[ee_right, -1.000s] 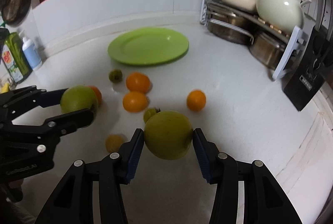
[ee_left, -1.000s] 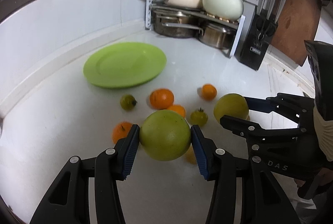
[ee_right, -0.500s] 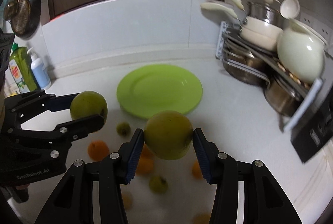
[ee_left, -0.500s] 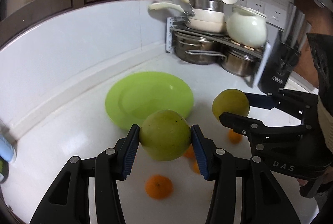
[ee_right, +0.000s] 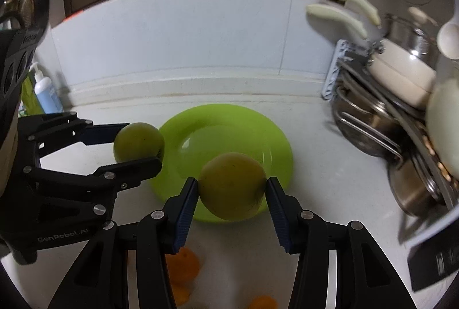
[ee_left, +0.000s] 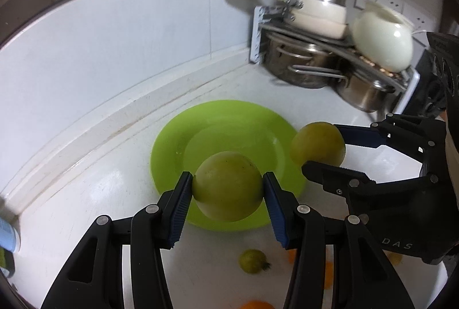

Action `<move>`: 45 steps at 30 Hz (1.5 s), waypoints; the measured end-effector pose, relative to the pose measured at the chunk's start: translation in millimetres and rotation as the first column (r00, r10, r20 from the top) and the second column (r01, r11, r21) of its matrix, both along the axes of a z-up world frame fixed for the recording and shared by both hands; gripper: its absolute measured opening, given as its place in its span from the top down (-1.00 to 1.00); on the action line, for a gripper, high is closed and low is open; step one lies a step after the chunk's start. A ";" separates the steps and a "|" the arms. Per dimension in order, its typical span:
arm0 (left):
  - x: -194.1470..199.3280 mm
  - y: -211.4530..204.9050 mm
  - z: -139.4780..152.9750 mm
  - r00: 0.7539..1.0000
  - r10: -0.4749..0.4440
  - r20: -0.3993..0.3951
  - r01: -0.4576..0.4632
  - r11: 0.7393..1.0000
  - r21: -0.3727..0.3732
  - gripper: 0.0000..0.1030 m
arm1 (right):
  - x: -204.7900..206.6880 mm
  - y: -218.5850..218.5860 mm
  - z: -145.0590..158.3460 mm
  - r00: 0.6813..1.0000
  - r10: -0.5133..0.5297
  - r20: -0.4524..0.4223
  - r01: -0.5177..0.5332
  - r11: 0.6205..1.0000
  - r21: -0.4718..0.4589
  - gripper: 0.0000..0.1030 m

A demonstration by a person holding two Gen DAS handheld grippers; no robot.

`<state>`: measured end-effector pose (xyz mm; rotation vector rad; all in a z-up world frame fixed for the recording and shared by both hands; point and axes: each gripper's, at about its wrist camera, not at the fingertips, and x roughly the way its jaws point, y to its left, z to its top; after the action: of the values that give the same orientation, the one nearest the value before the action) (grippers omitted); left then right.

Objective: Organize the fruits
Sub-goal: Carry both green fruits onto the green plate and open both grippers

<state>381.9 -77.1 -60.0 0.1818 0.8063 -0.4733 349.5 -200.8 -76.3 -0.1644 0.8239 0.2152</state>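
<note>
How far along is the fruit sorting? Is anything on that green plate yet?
Nothing is done yet: the round lime-green plate is bare. In hand: the left claw and the right claw each clamp a large yellow-green round fruit over it. Left: the small oranges and one small green fruit on the white counter.

Plate (ee_left: 172, 142): bright lime green, plain, no pattern. Two large fruits (ee_left: 228, 185) (ee_right: 232, 185): dull yellow-green, faintly speckled. Gripper bodies black; ribbed pads (ee_left: 180, 205) blue. Small fruit (ee_left: 252, 261) on the counter: green; others (ee_right: 183, 263) orange. Counter (ee_left: 86, 202) and wall white. Pots (ee_left: 318, 16): cream and bare steel. Cabinets dark brown.
</note>
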 end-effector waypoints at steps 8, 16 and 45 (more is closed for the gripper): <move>36.6 -0.6 -32.6 0.998 -0.004 -0.069 0.007 0.999 0.042 0.04 | 41.8 -4.0 -33.3 0.995 0.028 -0.100 -0.030 0.999 -0.021 0.04; 52.3 -5.4 -47.7 0.993 -0.011 -0.120 0.017 0.999 0.049 0.04 | 59.3 -3.5 -51.4 0.987 0.031 -0.158 -0.034 0.999 -0.017 0.04; -77.5 15.5 31.7 0.989 0.097 0.107 -0.098 0.995 0.006 -0.50 | -73.8 -22.5 22.9 0.985 -0.141 0.095 0.139 0.990 0.027 -0.26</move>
<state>304.4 -61.7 -28.3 0.1757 0.7098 -0.3635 275.6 -223.3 -53.4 -0.0966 0.7338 0.0824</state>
